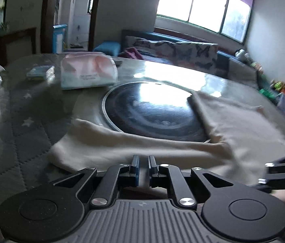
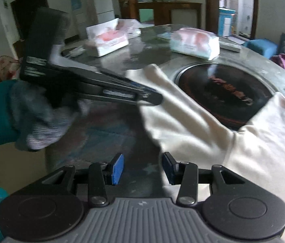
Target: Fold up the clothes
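Observation:
A cream long-sleeved garment (image 1: 233, 125) lies on the round table, its sleeve (image 1: 106, 143) stretched left along the near side of the black inset disc (image 1: 154, 111). My left gripper (image 1: 143, 162) hovers just before the sleeve, jaws almost closed with a thin gap and nothing between them. In the right wrist view the garment (image 2: 253, 141) covers the right side, its sleeve (image 2: 162, 89) running up to the left. My right gripper (image 2: 143, 166) is open and empty at the garment's near edge. The left gripper (image 2: 148, 97) shows there side-on, by the sleeve, in a gloved hand.
Tissue packs (image 1: 87, 70) (image 2: 108, 38) and a small box (image 1: 40, 73) sit on the far part of the quilted grey table cover (image 1: 21, 131). A sofa (image 1: 172, 48) stands under the window beyond the table. The right gripper's edge (image 1: 284, 168) shows at the right.

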`<state>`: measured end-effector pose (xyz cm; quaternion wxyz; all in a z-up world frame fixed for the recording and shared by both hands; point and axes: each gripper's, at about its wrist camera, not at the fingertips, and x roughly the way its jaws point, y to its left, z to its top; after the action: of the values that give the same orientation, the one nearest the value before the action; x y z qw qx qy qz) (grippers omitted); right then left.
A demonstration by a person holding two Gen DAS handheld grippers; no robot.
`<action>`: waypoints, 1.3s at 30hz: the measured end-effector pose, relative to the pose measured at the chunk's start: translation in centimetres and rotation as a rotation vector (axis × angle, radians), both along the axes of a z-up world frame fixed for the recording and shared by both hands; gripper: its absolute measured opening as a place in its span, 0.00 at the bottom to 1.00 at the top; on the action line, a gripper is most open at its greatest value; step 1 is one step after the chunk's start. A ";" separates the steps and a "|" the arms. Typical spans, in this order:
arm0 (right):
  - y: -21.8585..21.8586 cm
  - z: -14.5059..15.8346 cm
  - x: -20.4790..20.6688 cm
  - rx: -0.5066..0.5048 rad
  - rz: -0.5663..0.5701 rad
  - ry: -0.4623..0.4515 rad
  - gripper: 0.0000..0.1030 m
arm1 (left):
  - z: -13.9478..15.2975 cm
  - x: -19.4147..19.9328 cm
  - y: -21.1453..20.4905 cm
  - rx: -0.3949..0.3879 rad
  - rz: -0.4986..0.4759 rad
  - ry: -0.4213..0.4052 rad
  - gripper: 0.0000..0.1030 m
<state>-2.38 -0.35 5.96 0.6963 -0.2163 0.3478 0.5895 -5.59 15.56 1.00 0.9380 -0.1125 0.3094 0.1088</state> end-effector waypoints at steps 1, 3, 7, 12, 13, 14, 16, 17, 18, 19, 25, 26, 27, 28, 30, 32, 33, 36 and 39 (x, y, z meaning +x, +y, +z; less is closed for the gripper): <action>0.0 0.0 -0.2 0.001 0.013 0.003 0.41 | 0.1 0.0 0.2 0.000 0.009 0.001 0.09; -0.3 0.3 -0.5 0.006 0.023 0.008 0.41 | 0.2 0.1 0.6 0.008 0.038 0.010 0.09; -1.3 1.5 -0.1 0.034 -0.017 -0.009 0.41 | 1.2 0.5 0.6 -0.034 0.046 0.002 0.10; -2.9 2.2 0.9 0.003 -0.092 -0.049 0.41 | 2.3 0.9 -2.9 -0.074 -0.076 -0.046 0.10; -3.4 2.2 1.1 -0.003 -0.105 -0.051 0.41 | 2.2 1.0 -3.6 -0.087 -0.102 -0.050 0.10; -3.9 2.2 1.3 -0.009 -0.117 -0.054 0.41 | 2.2 1.1 -4.3 -0.098 -0.127 -0.053 0.10; -4.7 2.1 1.5 -0.021 -0.136 -0.050 0.41 | 1.8 1.3 -5.4 -0.100 -0.163 -0.049 0.10; -5.1 1.9 1.6 -0.026 -0.143 -0.044 0.41 | 1.5 1.4 -5.9 -0.099 -0.182 -0.042 0.10; -5.5 1.8 1.7 -0.031 -0.149 -0.038 0.41 | 1.3 1.4 -6.2 -0.096 -0.193 -0.033 0.10; -5.6 1.6 1.5 -0.036 -0.146 -0.032 0.41 | 1.0 1.4 -6.4 -0.087 -0.197 -0.021 0.10; -6.1 0.6 0.2 -0.058 -0.111 -0.027 0.41 | 0.3 0.3 -6.2 -0.060 -0.180 0.000 0.10; -6.1 0.8 0.2 -0.051 -0.108 -0.024 0.41 | 0.4 0.0 -6.0 -0.059 -0.168 0.001 0.10; -6.1 1.0 0.2 -0.045 -0.106 -0.021 0.41 | 0.4 -0.3 -5.5 -0.062 -0.147 0.003 0.10; -6.2 1.1 0.2 -0.038 -0.109 -0.023 0.41 | 0.5 -0.6 -5.0 -0.070 -0.122 0.004 0.10; -6.2 1.2 0.3 -0.034 -0.116 -0.027 0.41 | 0.6 -1.2 -3.9 -0.078 -0.072 -0.001 0.11; -6.2 1.2 0.4 -0.035 -0.123 -0.027 0.41 | 0.8 -1.8 -2.9 -0.078 -0.012 -0.006 0.14; -6.2 1.2 0.5 -0.036 -0.126 -0.028 0.41 | 0.8 -2.1 -2.3 -0.078 0.023 -0.007 0.16; -6.2 1.3 0.4 -0.029 -0.128 -0.028 0.41 | 1.0 -2.8 -0.5 -0.075 0.141 -0.010 0.21; -6.2 1.6 0.2 -0.020 -0.122 -0.037 0.41 | 1.2 -3.5 1.2 -0.071 0.269 -0.014 0.31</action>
<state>-2.15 -6.59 7.58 0.7350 -0.2125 0.3532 0.5384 -9.04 16.79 2.24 0.9123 -0.1870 0.2888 0.2219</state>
